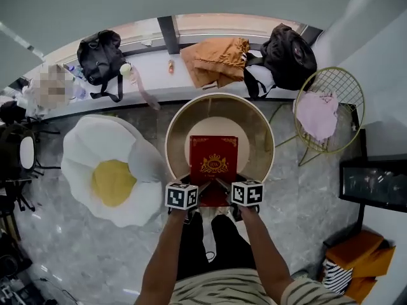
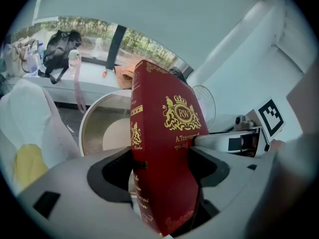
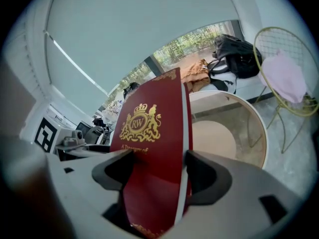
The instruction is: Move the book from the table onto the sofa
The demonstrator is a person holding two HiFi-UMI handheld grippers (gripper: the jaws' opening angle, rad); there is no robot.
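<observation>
Grasp done, carry not begun: left gripper (image 1: 201,189) and right gripper (image 1: 224,187) both clamp the near edge of the red hardcover book (image 1: 213,157), over the round table's (image 1: 259,124) near side. Next, likely: lift together and swing left to the egg-shaped sofa (image 1: 109,176).

A black backpack (image 1: 100,57), an orange cloth (image 1: 216,59) and a dark bag (image 1: 289,54) are lying on the window ledge (image 1: 159,74); a wire chair (image 1: 343,81) is standing beside it.
</observation>
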